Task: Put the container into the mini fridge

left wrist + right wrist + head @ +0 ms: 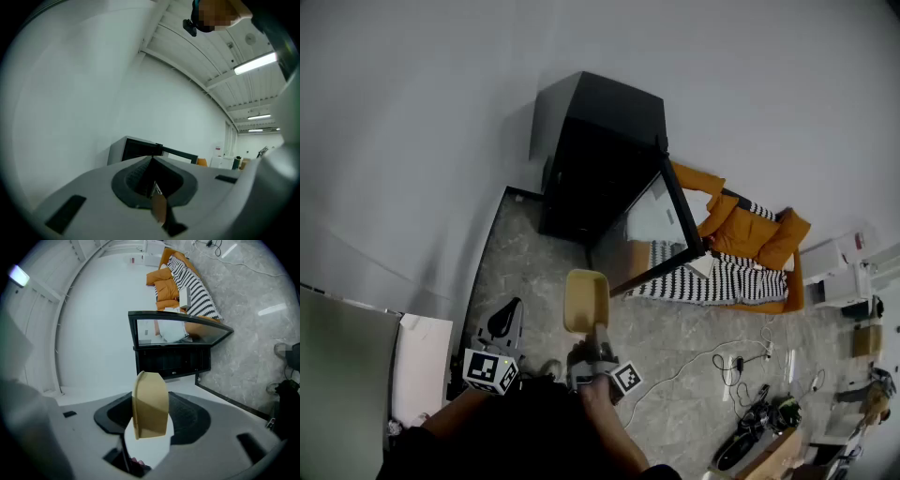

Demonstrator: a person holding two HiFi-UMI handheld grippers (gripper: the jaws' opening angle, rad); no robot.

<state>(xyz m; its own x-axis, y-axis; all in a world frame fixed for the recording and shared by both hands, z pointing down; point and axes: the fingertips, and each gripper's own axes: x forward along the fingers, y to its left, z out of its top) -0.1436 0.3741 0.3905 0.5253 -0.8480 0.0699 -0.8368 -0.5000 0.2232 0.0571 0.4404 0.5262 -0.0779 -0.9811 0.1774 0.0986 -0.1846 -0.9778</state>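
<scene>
Right gripper view gives us the relation that matters. The right tool (151,427) pinches the near end of a tan plastic container (150,404), whose long axis runs out along the jaws. Straight beyond its far end we see the dark open cavity of the black mini fridge (171,359), with its glass-fronted door (183,329) swung clear to one side.

In the head view the container (586,300) hangs in the air above the grey marbled floor (675,347). It is still well short of the fridge (600,159) and near the free edge of the open door (652,225).

The left tool (503,323) sits low at the person's left, further from the fridge. Its jaws are pressed together, and we can make out nothing between them.

We judge the right hand to be the one for the coming move. That would be a push forward along the container's own axis, keeping left of the door edge, until the container is inside the cavity.
</scene>
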